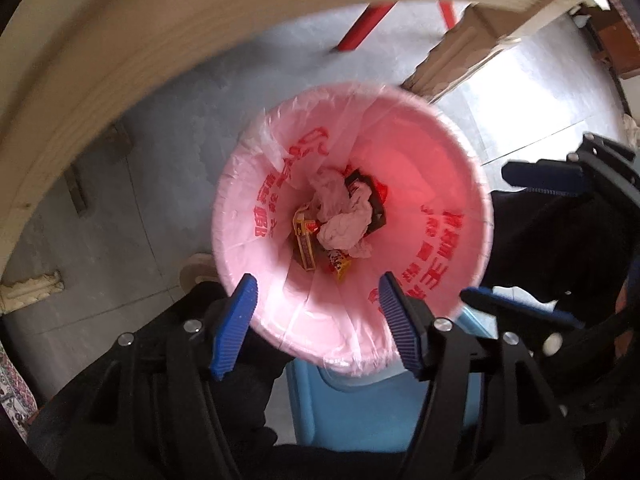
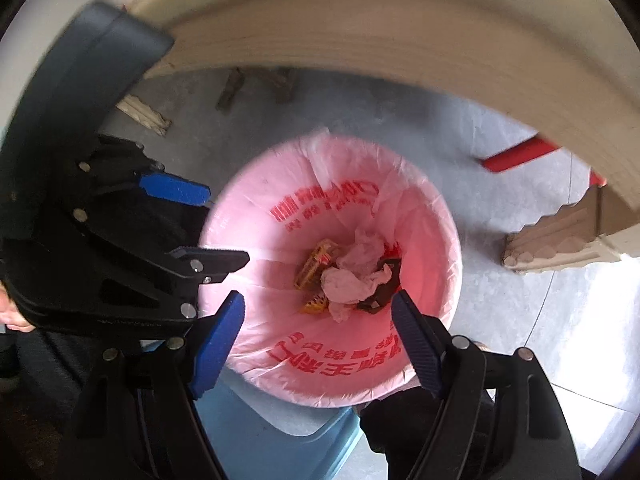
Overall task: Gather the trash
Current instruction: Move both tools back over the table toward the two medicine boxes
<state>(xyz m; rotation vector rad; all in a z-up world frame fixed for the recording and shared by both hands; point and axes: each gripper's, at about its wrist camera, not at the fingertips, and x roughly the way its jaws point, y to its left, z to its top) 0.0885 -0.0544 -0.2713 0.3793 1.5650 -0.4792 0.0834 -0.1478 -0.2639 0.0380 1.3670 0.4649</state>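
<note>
A pink bin, lined with a clear bag printed in red characters, stands on the floor below both grippers. At its bottom lie a crumpled white tissue, yellow snack wrappers and a black wrapper. My left gripper hangs open over the near rim with nothing between its blue pads. My right gripper is open too, over the bin's other side, and holds nothing.
A pale wooden table edge arcs above the bin. A light blue plastic stool or box sits beside the bin's near side. Torn cardboard and a red leg stand farther off on the grey floor.
</note>
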